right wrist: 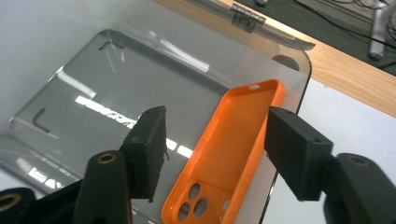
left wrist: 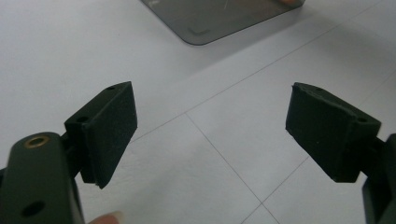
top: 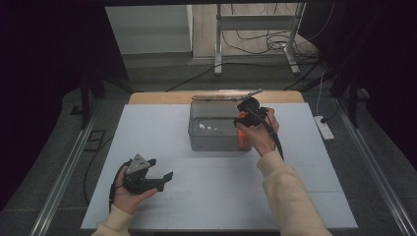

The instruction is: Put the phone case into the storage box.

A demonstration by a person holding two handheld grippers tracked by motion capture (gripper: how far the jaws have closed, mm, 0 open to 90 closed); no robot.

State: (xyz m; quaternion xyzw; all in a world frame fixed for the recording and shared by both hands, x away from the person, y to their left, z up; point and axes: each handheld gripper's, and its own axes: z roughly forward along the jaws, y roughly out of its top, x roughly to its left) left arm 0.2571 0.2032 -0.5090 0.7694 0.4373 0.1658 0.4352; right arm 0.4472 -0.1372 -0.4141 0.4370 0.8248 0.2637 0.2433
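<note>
On the white table (top: 162, 147), an orange phone case (right wrist: 224, 154) lies in a clear box (right wrist: 93, 93) lengthwise between the right gripper (right wrist: 215, 149)'s open, untouching jaws.

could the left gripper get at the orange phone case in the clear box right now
Probably not without a long move. The left gripper sits open near the table's front edge, far from the clear box. The orange phone case lies at the box's far right side, where the right gripper is.

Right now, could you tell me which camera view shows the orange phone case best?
The right gripper view: the case lies open-side up in the box, camera holes visible. The high view gives an orange sliver behind the hand.
</note>
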